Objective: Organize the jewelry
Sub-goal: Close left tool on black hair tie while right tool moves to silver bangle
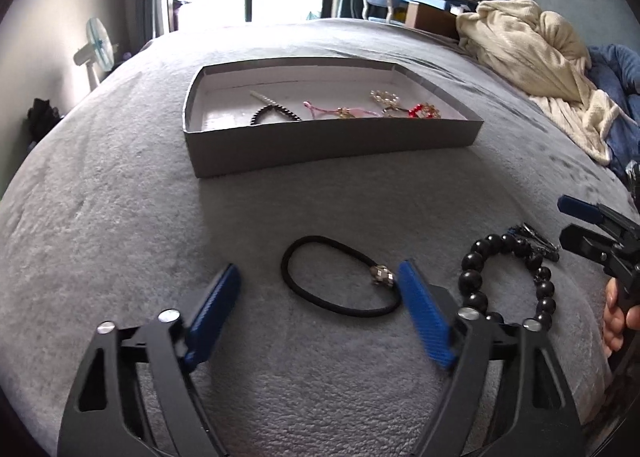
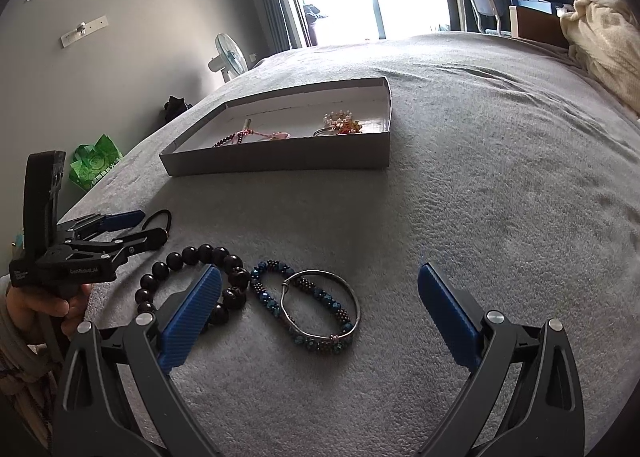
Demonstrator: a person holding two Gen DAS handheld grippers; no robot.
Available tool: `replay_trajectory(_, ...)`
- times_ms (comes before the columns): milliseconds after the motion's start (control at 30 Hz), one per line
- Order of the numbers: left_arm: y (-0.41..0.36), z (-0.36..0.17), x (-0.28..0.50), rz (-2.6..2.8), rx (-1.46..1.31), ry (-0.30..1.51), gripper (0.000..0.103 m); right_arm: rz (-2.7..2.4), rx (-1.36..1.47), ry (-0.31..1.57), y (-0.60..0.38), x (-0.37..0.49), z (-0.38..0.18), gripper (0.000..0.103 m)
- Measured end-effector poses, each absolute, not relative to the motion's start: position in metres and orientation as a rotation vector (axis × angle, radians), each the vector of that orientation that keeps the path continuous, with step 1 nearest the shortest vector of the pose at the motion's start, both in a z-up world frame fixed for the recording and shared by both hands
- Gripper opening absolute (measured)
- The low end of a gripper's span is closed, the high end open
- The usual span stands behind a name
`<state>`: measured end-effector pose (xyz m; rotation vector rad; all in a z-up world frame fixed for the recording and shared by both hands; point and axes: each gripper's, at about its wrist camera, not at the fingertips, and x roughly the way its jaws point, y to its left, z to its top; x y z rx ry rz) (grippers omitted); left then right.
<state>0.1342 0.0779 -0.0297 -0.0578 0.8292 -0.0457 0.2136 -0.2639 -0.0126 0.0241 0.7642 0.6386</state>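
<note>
hair tie [image 1: 340, 277] flat on bed [image 1: 120, 217], long axis left-right, charm [image 1: 382, 275] right, touching left tongs [image 1: 320, 283]; released. bead bracelet [image 1: 508, 277] right. right tongs [image 2: 320, 289] released over bangle [image 2: 320, 303]. box [image 1: 320, 145] beyond.

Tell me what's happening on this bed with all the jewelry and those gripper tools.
A person is sorting jewelry into a shallow grey box on the bed, a handheld gripper in each hand. Several pieces already lie in the box. The left gripper is open, lowered around a black hair tie without pinching it. The right gripper is open above a metal bangle overlapping a blue beaded bracelet. A black bead bracelet lies between them, untouched.
</note>
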Motion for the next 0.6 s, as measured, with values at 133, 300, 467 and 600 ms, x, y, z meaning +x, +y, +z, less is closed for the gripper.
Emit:
replay_trajectory(133,0.074,-0.030,0.134,-0.056,-0.045,0.830,0.056,0.645,0.022,0.760,-0.263,0.212,-0.012,0.097)
replay_trajectory(300,0.079,-0.030,0.131,-0.050,-0.069,0.810,0.032,0.665,0.004,0.768,-0.259,0.211,-0.013,0.088)
replay_trajectory(467,0.080,-0.029,0.130,-0.046,-0.077,0.804,0.027,0.671,-0.018,0.808,-0.253,0.211,-0.018,0.058)
replay_trajectory(600,0.080,-0.030,0.131,-0.045,-0.078,0.808,0.027,0.672,-0.014,0.819,-0.253,0.211,-0.021,0.044)
